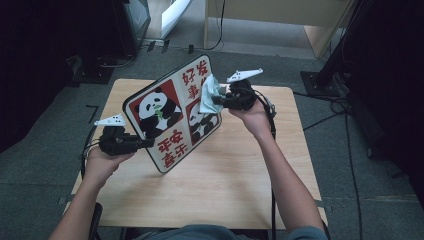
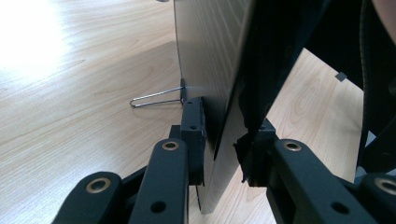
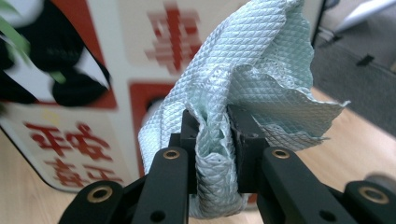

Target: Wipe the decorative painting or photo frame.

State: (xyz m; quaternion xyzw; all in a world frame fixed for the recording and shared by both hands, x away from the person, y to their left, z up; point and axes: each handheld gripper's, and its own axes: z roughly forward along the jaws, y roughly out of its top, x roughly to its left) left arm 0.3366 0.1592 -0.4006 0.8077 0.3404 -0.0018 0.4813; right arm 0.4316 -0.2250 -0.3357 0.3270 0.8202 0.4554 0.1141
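Holding the board (image 1: 172,112) tilted above the bench (image 1: 225,175), my left jaws (image 1: 145,143) clamp its lower edge; my right jaws (image 1: 216,101), closed on the cloth (image 1: 209,94), press against its printed face, upper right.

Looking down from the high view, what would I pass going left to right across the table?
Left gripper, clamped on the board's edge → panda board, held tilted above the wooden table → pale green cloth, pressed to the board's face → right gripper pinching that cloth.
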